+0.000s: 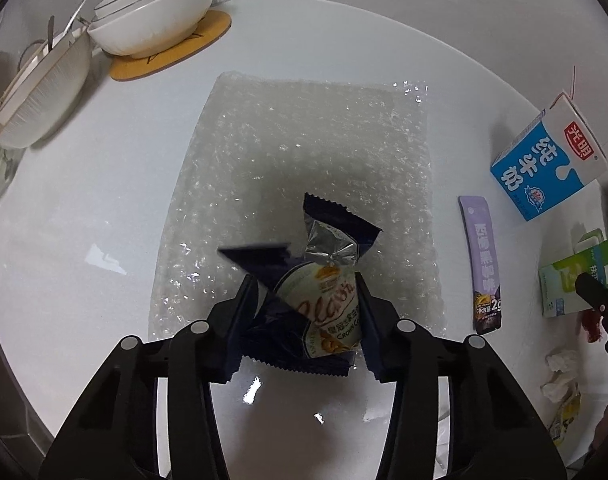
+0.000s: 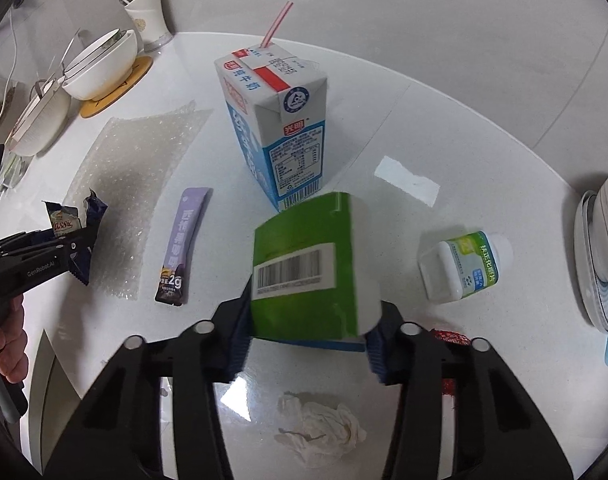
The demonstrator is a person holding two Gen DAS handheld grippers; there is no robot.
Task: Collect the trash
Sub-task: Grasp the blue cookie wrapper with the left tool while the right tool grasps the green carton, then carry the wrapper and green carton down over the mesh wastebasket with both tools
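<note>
The left gripper (image 1: 306, 308) is clamped on a dark-blue snack wrapper (image 1: 324, 280), which hangs just above the sheet of bubble wrap (image 1: 304, 160) on the white worktop (image 1: 84, 200). The wrapper looks empty, thin and crinkly: very light, easily crushed, and slick enough to slide from the pads unless it is pinched across its bunched middle, as it is here.

The right gripper (image 2: 310, 312) grips a green carton (image 2: 304, 264) across its flat sides, lifted clear of the worktop, near the front. The box seems stiff but probably hollow, so hard squeezing would likely buckle it.

Other trash lies around: a milk carton (image 2: 280, 128) with a straw stands upright at the far middle and could tip if knocked; a purple sachet (image 2: 182, 244) lies flat between the bubble wrap and the milk carton, hard to pinch except at an end; crumpled tissue (image 2: 320, 428) sits near, below the green carton; a small white bottle (image 2: 462, 266) lies on its side to the right and may roll.

Stacked bowls (image 1: 152, 20) crowd the far left and plates (image 2: 600, 264) the right edge; both are fragile. The most open room is far right of the milk carton.
</note>
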